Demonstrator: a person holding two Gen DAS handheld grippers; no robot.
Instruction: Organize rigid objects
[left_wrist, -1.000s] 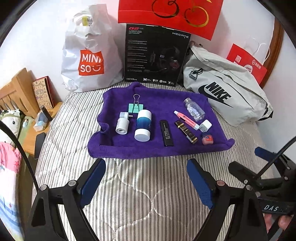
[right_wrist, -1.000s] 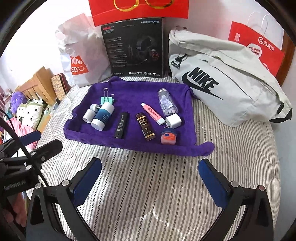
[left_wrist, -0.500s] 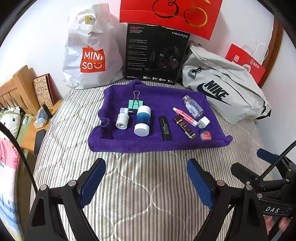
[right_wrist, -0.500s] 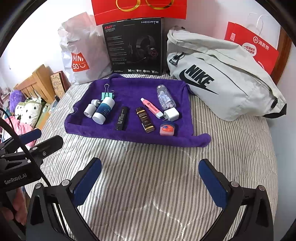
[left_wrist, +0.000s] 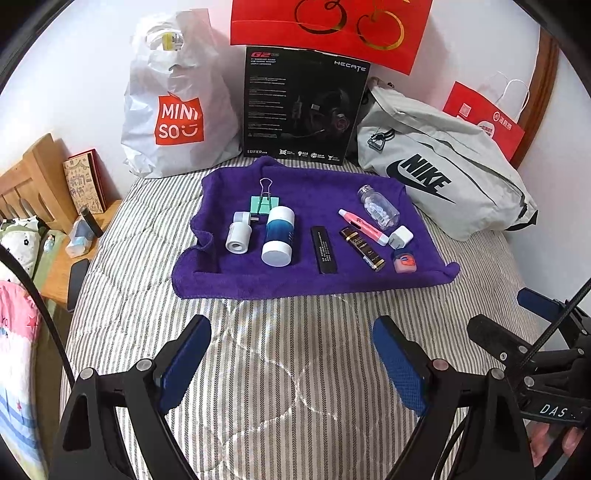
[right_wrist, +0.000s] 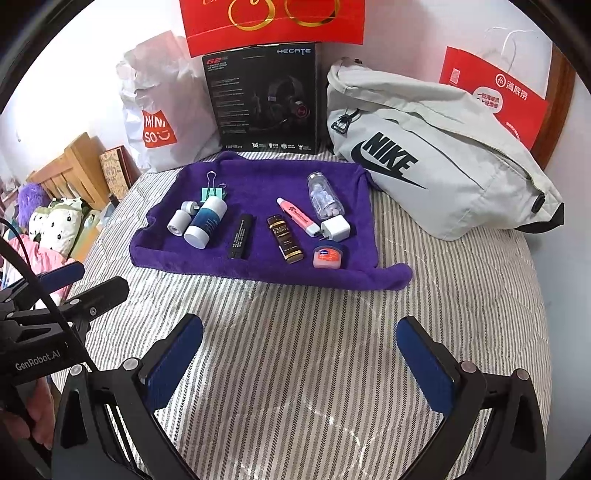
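A purple towel (left_wrist: 314, 284) (right_wrist: 258, 177) lies on the striped bed. On it lie a green binder clip (left_wrist: 265, 201), a white adapter (left_wrist: 238, 232), a blue-and-white bottle (left_wrist: 279, 240) (right_wrist: 205, 221), a black stick (left_wrist: 324, 249) (right_wrist: 241, 236), a brown tube (left_wrist: 362, 248) (right_wrist: 285, 239), a pink tube (left_wrist: 360, 225), a clear pill bottle (left_wrist: 377, 206) (right_wrist: 325, 195), a white charger (left_wrist: 400, 236) and a pink tin (left_wrist: 404, 260) (right_wrist: 330, 255). My left gripper (left_wrist: 291, 354) and right gripper (right_wrist: 300, 358) are open and empty, held over the bed short of the towel.
Behind the towel stand a white Miniso bag (left_wrist: 177, 103), a black headset box (left_wrist: 303, 107), a grey Nike bag (left_wrist: 443, 173) and a red paper bag (left_wrist: 484, 118). A wooden bedside table (left_wrist: 66, 258) is at the left. The bed's right side meets a wall.
Both grippers have pulled back from the towel, so the objects look smaller and farther. Jaws stay open; nothing on the towel has moved.
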